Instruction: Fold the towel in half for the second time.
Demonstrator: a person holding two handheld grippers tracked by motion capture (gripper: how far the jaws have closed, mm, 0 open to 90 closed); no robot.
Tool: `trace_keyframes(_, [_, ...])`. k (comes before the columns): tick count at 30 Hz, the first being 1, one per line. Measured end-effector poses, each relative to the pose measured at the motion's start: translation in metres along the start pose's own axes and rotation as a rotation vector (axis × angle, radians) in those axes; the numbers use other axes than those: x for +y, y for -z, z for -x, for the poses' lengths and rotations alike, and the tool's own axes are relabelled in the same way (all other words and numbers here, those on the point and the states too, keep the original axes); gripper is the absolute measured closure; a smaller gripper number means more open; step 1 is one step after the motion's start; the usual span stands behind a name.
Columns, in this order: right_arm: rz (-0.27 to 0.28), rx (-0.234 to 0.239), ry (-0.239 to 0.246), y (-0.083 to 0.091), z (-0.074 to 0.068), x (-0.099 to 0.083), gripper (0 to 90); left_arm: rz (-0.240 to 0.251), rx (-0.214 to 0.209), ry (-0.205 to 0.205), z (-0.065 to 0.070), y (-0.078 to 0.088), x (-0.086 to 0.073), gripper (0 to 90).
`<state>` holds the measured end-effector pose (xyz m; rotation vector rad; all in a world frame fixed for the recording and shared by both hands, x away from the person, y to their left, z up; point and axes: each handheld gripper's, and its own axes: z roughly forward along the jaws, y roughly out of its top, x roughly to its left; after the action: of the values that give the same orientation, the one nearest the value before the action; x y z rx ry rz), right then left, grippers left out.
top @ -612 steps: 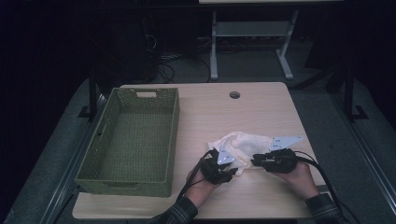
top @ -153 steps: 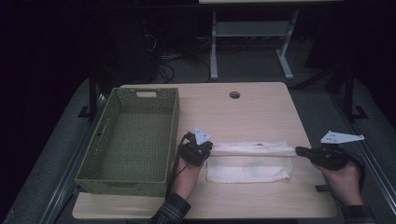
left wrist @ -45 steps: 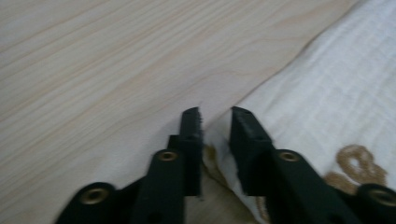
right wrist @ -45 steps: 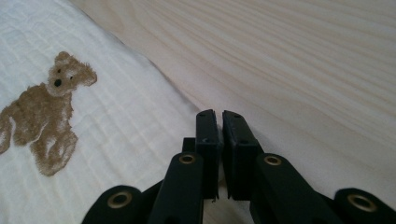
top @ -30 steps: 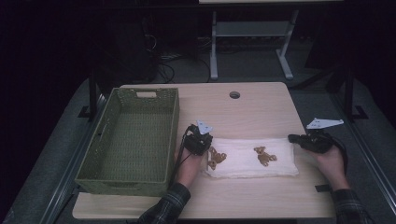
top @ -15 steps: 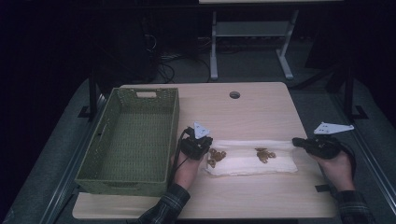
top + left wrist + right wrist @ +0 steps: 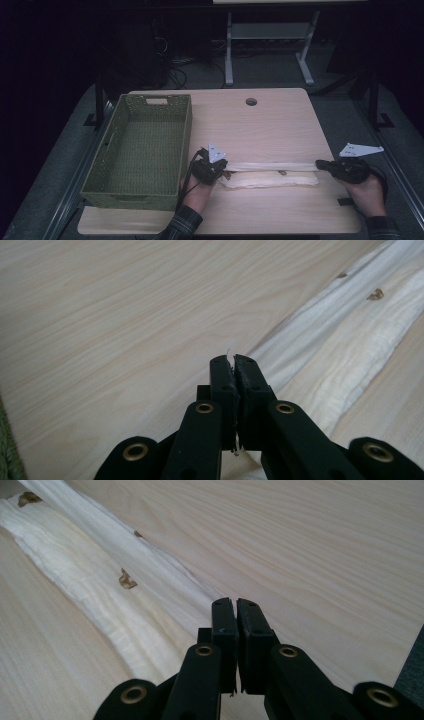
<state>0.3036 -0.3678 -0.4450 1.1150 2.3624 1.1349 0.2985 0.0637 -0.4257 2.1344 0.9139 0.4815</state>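
jaws of both grippers clamp the cloth [image 7: 270, 172] edge.

The high view is dim, with only the pale surface [image 7: 270, 125] lit from above and its surroundings sunk in near black. Both gripper views are brighter and even, without glare; the black fingers [image 7: 222, 377] close to the lens look slightly soft.

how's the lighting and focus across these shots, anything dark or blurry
High view: the table is lit, the room around it nearly black, the basket dim but readable. Left gripper view: bright and even, wood grain sharp, the cloth slightly washed out. Right gripper view: similar, with the near jaw bases soft.
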Motion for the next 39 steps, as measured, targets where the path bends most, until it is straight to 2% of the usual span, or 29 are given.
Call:
trace_keyframes(3, [-0.003,-0.002,0.0,0.002,-0.002,-0.002,87.0,-0.012,0.013,-0.02,0.006,0.001,-0.001,87.5])
trace_keyframes(7, [-0.015,0.005,0.006,0.004,-0.007,-0.007,87.0,-0.048,0.021,-0.028,0.012,0.001,-0.006,87.5])
trace_keyframes(12, [-0.039,0.015,0.0,0.004,-0.011,-0.015,86.8,-0.083,0.009,-0.034,0.016,-0.003,-0.012,87.5])
trace_keyframes(18, [-0.073,0.038,-0.019,-0.001,-0.012,-0.023,85.6,-0.151,-0.009,-0.039,0.02,-0.013,-0.018,87.3])
trace_keyframes(19, [-0.073,0.038,-0.019,-0.001,-0.012,-0.023,85.6,-0.151,-0.009,-0.039,0.02,-0.013,-0.018,86.8])
trace_keyframes(20, [-0.072,0.039,-0.013,0.0,-0.012,-0.023,78.7,-0.144,-0.017,-0.031,0.018,-0.011,-0.018,86.0])
trace_keyframes(21, [-0.072,0.039,-0.013,0.0,-0.012,-0.023,78.7,-0.144,-0.017,-0.031,0.018,-0.011,-0.018,84.1])
trace_keyframes(22, [-0.047,0.033,-0.008,0.007,-0.012,-0.02,74.3,-0.12,-0.025,-0.022,0.016,-0.004,-0.014,80.9])
trace_keyframes(23, [-0.047,0.033,-0.008,0.007,-0.012,-0.02,74.3,-0.12,-0.025,-0.022,0.016,-0.004,-0.014,78.4])
trace_keyframes(25, [-0.005,0.021,-0.011,0.018,-0.013,-0.016,74.7,-0.067,-0.036,-0.006,0.015,0.004,-0.009,77.9])
trace_keyframes(26, [0.025,0.023,-0.017,0.022,-0.012,-0.014,77.0,-0.056,-0.037,-0.013,0.014,0.006,-0.007,77.5])
trace_keyframes(28, [0.041,0.025,-0.018,0.024,-0.012,-0.013,80.8,-0.038,-0.043,-0.002,0.013,0.007,-0.006,77.6])
trace_keyframes(29, [0.037,0.028,-0.015,0.022,-0.012,-0.013,82.4,-0.037,-0.059,0.005,0.012,0.006,-0.006,78.2])
trace_keyframes(30, [0.006,0.033,-0.006,0.014,-0.013,-0.014,84.1,-0.047,-0.066,0.008,0.012,0.003,-0.007,78.5])
trace_keyframes(35, [-0.046,0.065,0.012,0.002,-0.018,-0.016,85.7,-0.04,-0.089,-0.001,0.015,0.003,-0.005,78.5])
trace_keyframes(39, [-0.101,0.082,0.025,-0.007,-0.022,-0.019,86.6,-0.089,-0.134,-0.001,0.014,-0.01,-0.01,78.5])
